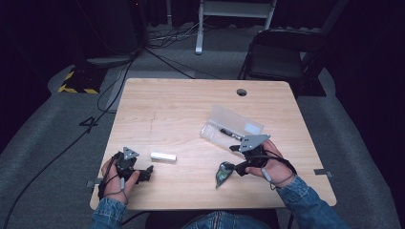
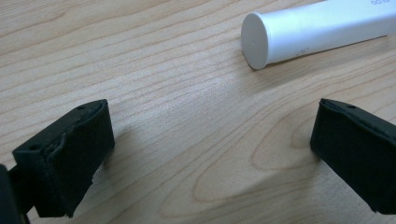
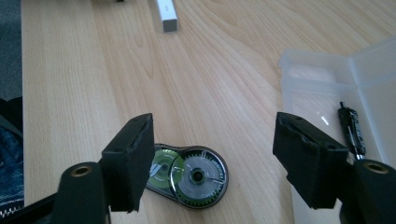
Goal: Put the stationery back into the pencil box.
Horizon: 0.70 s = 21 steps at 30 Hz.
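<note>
Clear plastic case point(image 1: 232, 125) lies open with a pen inside; packing looks partly done, tape dispenser point(image 1: 223, 173) and white tube point(image 1: 163, 156) both outside it.
High view: right gripper point(image 1: 231, 166) by the dispenser, left gripper point(image 1: 149, 171) near the tube. Left gripper view: jaws wide, empty, tube point(image 2: 317, 30) ahead. Right gripper view: jaws spread, dispenser point(image 3: 191, 175) lying loose between them, unpinched.

The left finger point(image 3: 128, 161) hides the correction tape's point(image 3: 194, 176) near end; the white tube point(image 2: 322, 28) beyond the fingers runs off-frame.
</note>
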Motion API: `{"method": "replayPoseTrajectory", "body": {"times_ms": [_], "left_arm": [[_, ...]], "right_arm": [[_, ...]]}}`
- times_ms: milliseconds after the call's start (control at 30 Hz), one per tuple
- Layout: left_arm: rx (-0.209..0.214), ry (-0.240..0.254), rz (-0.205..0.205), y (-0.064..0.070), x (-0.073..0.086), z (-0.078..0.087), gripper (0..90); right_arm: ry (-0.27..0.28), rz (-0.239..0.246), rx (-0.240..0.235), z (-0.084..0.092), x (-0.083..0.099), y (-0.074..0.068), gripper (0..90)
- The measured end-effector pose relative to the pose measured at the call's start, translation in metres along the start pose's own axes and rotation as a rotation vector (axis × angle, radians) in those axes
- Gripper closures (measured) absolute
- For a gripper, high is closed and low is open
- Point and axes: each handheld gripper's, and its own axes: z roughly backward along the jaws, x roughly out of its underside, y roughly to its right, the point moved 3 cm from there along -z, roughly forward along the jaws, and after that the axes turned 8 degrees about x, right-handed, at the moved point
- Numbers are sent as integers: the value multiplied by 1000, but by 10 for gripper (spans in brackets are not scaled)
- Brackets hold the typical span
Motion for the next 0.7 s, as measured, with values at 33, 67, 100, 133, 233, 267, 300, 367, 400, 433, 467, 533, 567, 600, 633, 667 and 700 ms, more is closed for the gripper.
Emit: {"method": "replayPoseTrajectory", "body": {"times_ms": [33,67,100,133,233,267,300,367,400,433,467,533,567,600,633,667,700], "left_arm": [[0,0,1,0,0,0,0],[0,0,0,0,0,0,0],[0,0,0,0,0,0,0],[0,0,0,0,0,0,0],[1,1,0,0,0,0,0],[0,0,0,0,0,0,0],[0,0,0,0,0,0,0],[0,0,0,0,0,0,0],[0,0,1,0,0,0,0],[1,0,1,0,0,0,0],[0,0,0,0,0,0,0],[1,1,0,0,0,0,0],[0,0,1,0,0,0,0],[0,0,0,0,0,0,0],[0,0,0,0,0,0,0],[0,0,1,0,0,0,0],[0,0,1,0,0,0,0]], "right_arm": [[-1,4,-4,-1,0,-1,290],[-2,8,-9,-3,0,-2,289],[-4,9,-15,-4,0,-3,286],[-5,7,-21,-4,0,-4,282],[-15,15,-32,-8,2,-6,263],[-20,21,-40,-9,3,-6,253],[-24,24,-47,-11,4,-7,247],[-37,31,-63,-14,6,-8,237],[-45,33,-67,-16,7,-9,221],[-56,33,-70,-19,8,-9,210],[-65,33,-77,-20,9,-10,211],[-73,57,-91,-24,11,-11,209],[-76,60,-97,-26,12,-12,209],[-79,58,-101,-28,12,-13,208],[-80,67,-103,-29,13,-13,206],[-82,72,-110,-30,13,-14,205],[-83,75,-116,-32,14,-15,205]]}}
